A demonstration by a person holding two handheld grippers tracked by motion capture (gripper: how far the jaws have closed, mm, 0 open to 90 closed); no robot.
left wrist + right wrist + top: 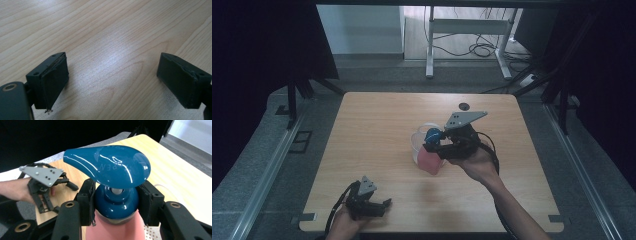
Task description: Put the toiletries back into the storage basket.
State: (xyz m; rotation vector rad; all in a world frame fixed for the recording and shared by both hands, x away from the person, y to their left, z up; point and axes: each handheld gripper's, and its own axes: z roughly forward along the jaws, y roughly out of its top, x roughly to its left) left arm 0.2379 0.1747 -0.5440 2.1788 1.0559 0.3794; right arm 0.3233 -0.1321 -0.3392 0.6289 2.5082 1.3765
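Observation:
A pink pump bottle (429, 161) with a glossy blue pump head (110, 166) is near the table's middle. My right gripper (432, 145) is shut on its blue collar (116, 205), one pad on each side, just under the pump head. The bottle looks slightly off the wood and tilted. A clear plastic container (419, 136) stands right behind it. My left gripper (373, 203) rests by the front edge at the left. Its jaws stand wide apart over bare wood (112, 80), with nothing between them. From the right gripper view, the left gripper (47, 185) lies farther off in a hand.
The wooden table (377, 125) has a small dark hole (463, 106) near its far edge. Black curtains flank both sides. A white desk frame (467, 30) and cables stand on the floor beyond the table.

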